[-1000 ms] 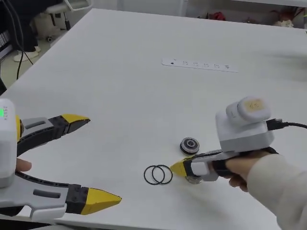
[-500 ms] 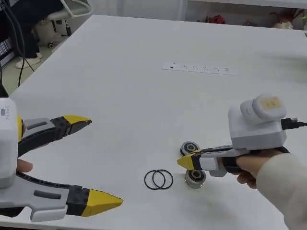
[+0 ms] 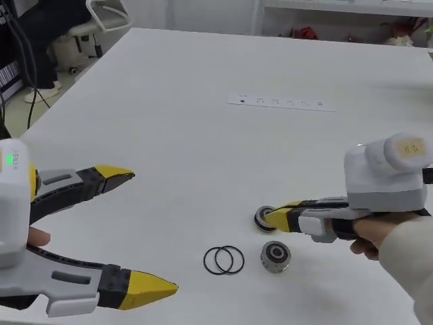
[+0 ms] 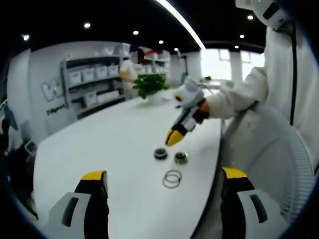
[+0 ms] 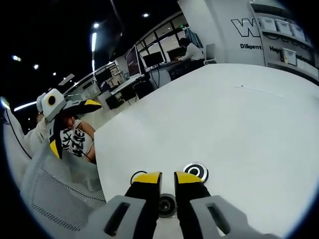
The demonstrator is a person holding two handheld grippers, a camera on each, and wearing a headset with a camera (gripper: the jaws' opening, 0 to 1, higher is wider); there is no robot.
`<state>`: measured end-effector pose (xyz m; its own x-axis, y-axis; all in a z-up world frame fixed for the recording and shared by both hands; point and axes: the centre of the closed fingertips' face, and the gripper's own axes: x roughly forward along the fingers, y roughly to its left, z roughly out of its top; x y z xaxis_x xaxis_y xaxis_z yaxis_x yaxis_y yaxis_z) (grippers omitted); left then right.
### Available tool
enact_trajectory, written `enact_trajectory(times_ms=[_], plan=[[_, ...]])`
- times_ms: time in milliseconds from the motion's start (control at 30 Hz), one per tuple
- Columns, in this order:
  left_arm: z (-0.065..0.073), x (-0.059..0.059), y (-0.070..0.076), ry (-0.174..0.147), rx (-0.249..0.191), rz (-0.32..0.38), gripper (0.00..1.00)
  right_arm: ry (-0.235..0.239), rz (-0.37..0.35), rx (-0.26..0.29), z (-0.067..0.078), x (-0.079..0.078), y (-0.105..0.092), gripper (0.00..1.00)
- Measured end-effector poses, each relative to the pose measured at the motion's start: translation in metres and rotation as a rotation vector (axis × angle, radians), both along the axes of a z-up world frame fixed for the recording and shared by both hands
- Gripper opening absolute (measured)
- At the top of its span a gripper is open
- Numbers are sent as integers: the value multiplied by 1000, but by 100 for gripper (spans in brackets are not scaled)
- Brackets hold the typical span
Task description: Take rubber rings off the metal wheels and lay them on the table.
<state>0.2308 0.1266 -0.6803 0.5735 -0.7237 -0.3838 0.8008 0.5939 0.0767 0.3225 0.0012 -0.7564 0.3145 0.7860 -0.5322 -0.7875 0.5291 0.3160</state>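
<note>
Two black rubber rings lie overlapping on the white table. Just right of them sits a silver metal wheel, and a darker-rimmed wheel lies behind it. My right gripper is shut and holds nothing, its yellow tips hovering over the far wheel. In the right gripper view the near wheel shows between the closed fingers, with the far wheel to their right. My left gripper hangs wide open at the left, apart from everything. The left gripper view shows the rings ahead, with both wheels beyond them.
A white power strip lies farther back on the table. An office chair stands beyond the far left corner. A person's sleeve sits at the right edge. The table's near edge runs just below the left gripper.
My right gripper has pulled back to the right from the near wheel, its tips now by the far wheel. The near wheel lies uncovered. The left gripper has stayed put.
</note>
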Motion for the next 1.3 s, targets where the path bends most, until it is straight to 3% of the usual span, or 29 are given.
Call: enact_trajectory(times_ms=[167, 300, 400, 667, 1000, 1300], plan=[[9, 4, 1, -15, 5, 6, 94, -34, 0, -14, 0, 6, -6, 8], [24, 8, -2, -36, -24, 12, 93, -65, -13, -3, 6, 10, -10, 7], [33, 10, -6, -59, -17, -1, 91, -70, -31, 5, 9, 12, -14, 7], [45, 17, -13, -84, 13, -28, 91, -79, -71, 32, 17, 18, -19, 7], [63, 36, -32, -135, 61, -104, 89, -77, -92, 13, 12, 25, -30, 6], [90, 65, -43, -216, 74, -152, 86, -69, -106, 0, 5, 29, -38, 6]])
